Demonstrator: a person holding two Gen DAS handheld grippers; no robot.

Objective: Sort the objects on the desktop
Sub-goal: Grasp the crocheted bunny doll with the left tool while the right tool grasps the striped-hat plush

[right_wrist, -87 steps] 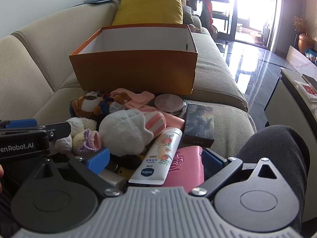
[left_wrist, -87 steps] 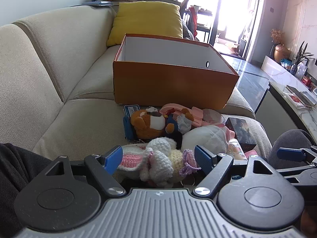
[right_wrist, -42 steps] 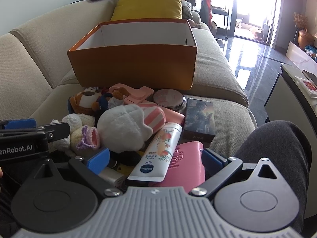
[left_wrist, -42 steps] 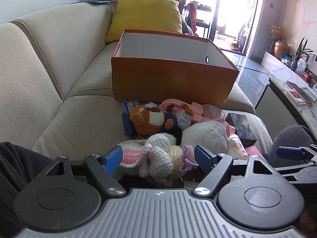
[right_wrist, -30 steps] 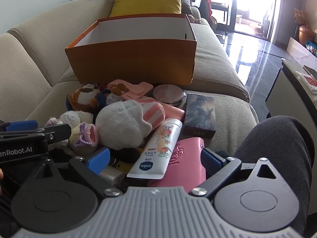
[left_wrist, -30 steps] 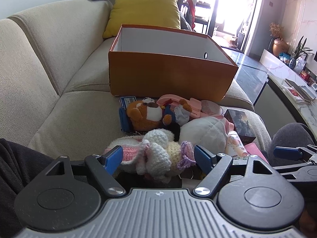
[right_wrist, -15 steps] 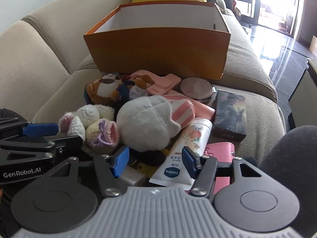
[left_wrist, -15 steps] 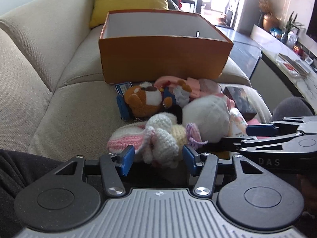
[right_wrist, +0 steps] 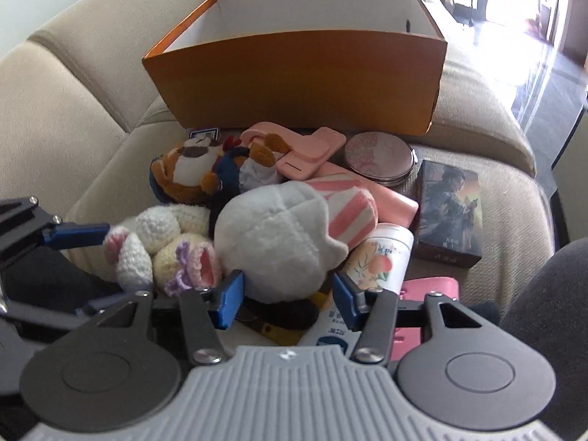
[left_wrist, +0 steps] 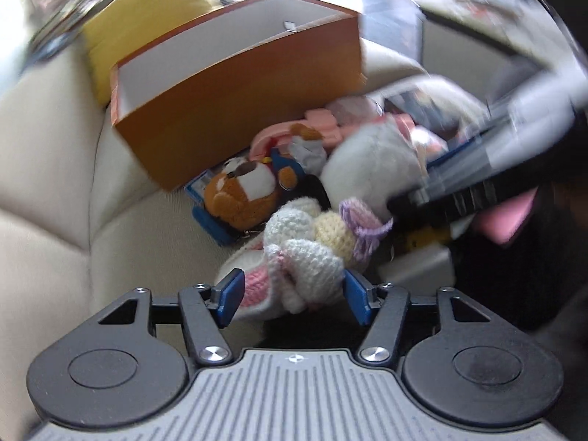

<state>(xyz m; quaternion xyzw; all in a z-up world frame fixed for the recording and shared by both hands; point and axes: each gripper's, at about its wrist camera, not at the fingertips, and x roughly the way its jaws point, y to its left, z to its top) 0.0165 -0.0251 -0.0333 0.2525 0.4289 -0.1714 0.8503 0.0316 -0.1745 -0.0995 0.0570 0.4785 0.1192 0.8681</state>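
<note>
An empty orange box [left_wrist: 239,110] [right_wrist: 294,81] stands on the beige sofa behind a heap of small things. My left gripper [left_wrist: 293,297] straddles a crochet bunny [left_wrist: 305,264] [right_wrist: 147,253] at the heap's near left. Its jaws are opening, and the bunny still lies on the cushion between the blue pads. My right gripper [right_wrist: 286,297] has its pads against the lower sides of a white plush [right_wrist: 272,235] [left_wrist: 371,169] with a pink striped part. The left wrist view is tilted and blurred.
Around the plush lie a brown bear toy [right_wrist: 191,172], a pink clip [right_wrist: 297,154], a round compact [right_wrist: 378,161], a dark card box [right_wrist: 450,213], a lotion tube [right_wrist: 378,261] and a pink wallet [right_wrist: 430,290]. A person's dark trouser leg [right_wrist: 544,294] is at right. A yellow cushion [left_wrist: 147,18] sits behind the box.
Both grippers' jaws have narrowed from wide open. The left wrist has rolled, so its view now tilts. The right gripper has pushed forward and down onto the white plush.
</note>
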